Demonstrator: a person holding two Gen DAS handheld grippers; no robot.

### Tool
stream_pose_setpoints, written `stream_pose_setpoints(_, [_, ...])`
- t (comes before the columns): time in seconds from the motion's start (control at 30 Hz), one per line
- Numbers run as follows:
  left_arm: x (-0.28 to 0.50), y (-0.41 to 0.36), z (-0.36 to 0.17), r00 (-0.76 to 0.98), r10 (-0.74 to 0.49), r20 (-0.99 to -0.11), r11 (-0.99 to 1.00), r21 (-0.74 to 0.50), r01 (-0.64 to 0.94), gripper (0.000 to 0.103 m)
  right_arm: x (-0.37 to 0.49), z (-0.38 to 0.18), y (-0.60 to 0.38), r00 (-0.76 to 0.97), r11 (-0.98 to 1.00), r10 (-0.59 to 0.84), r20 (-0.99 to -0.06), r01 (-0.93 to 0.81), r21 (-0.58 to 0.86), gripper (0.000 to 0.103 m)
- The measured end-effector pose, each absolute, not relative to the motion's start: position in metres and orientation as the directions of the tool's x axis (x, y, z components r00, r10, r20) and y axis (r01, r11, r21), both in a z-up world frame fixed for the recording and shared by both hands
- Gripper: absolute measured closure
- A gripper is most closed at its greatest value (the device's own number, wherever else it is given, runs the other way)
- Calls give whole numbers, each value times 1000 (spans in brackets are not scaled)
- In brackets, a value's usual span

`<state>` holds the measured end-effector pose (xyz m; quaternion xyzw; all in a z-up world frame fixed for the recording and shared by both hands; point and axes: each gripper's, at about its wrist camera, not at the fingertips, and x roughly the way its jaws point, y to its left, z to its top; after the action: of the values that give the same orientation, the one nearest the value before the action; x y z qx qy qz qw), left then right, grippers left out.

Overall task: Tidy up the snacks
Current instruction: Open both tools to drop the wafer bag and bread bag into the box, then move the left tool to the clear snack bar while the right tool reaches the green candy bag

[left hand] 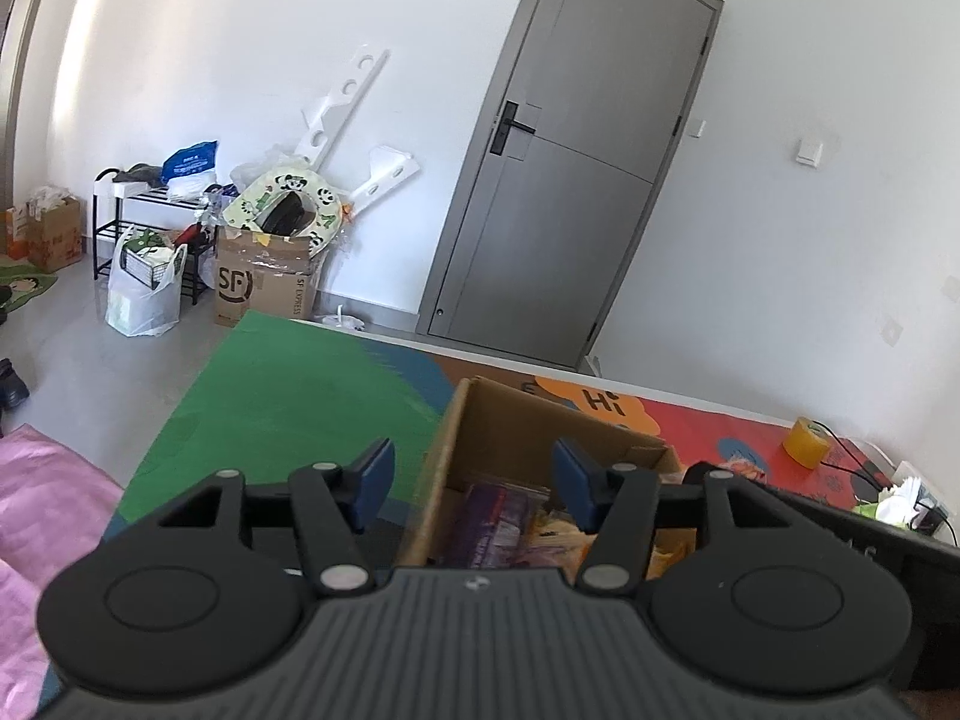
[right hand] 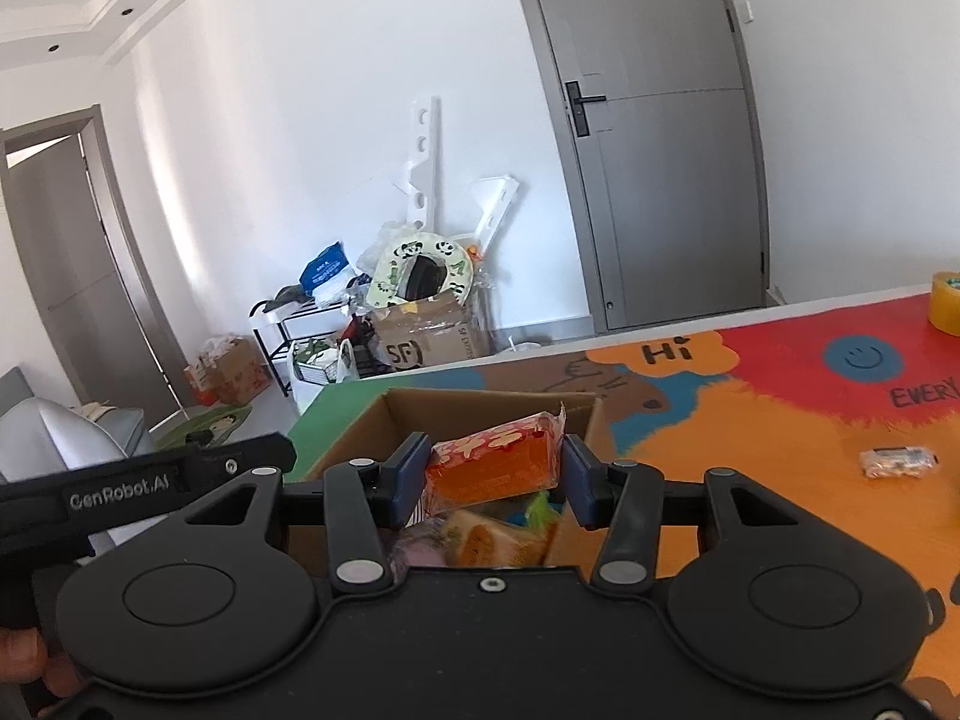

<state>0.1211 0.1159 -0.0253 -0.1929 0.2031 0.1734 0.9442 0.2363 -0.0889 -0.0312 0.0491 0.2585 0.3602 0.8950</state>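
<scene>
A brown cardboard box (left hand: 480, 420) (right hand: 480, 405) stands on the colourful table mat, with several snack packets inside, a purple one (left hand: 498, 522) among them. My left gripper (left hand: 474, 483) is open over the box's left wall, nothing between its blue pads. My right gripper (right hand: 495, 480) is shut on an orange-red snack packet (right hand: 492, 465), held just above the box's opening. Below it lie an orange packet (right hand: 486, 540) and others. A small wrapped snack (right hand: 897, 461) lies on the mat to the right of the box.
A yellow tape roll (left hand: 807, 441) (right hand: 947, 300) sits at the table's far right, with black cables (left hand: 852, 459) and crumpled paper (left hand: 900, 495) near it. The left gripper's body (right hand: 150, 483) shows at the left of the right wrist view. Beyond the table are a grey door (left hand: 576, 180), boxes, bags and a shoe rack.
</scene>
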Motion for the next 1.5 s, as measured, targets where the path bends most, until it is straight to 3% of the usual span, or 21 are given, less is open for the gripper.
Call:
stream_pose_setpoints(0.23, [118, 133, -26, 848, 268, -457, 847, -309, -434, 41, 247, -22, -71, 612, 736, 671, -418, -617, 279, 53])
stream_pose_setpoints(0.37, [116, 135, -25, 846, 271, -460, 840, -316, -441, 37, 249, -20, -67, 626, 743, 665, -408, -609, 276, 38])
stream_pose_setpoints(0.47, [116, 136, -26, 849, 269, -455, 841, -319, -437, 30, 247, -23, -72, 626, 754, 652, -428, -594, 279, 38])
stream_pose_setpoints(0.67, [123, 126, -27, 849, 247, -468, 852, -312, -420, 27, 240, -28, -97, 640, 774, 630, -440, -564, 288, 36])
stream_pose_setpoints(0.8, [126, 112, -25, 855, 236, -461, 865, -300, -401, 17, 241, -30, -118, 650, 790, 611, -452, -537, 296, 35])
stream_pose_setpoints(1.5, [152, 39, -24, 838, 184, -513, 908, -239, -345, 8, 247, -36, -207, 689, 820, 571, -446, -453, 350, 9])
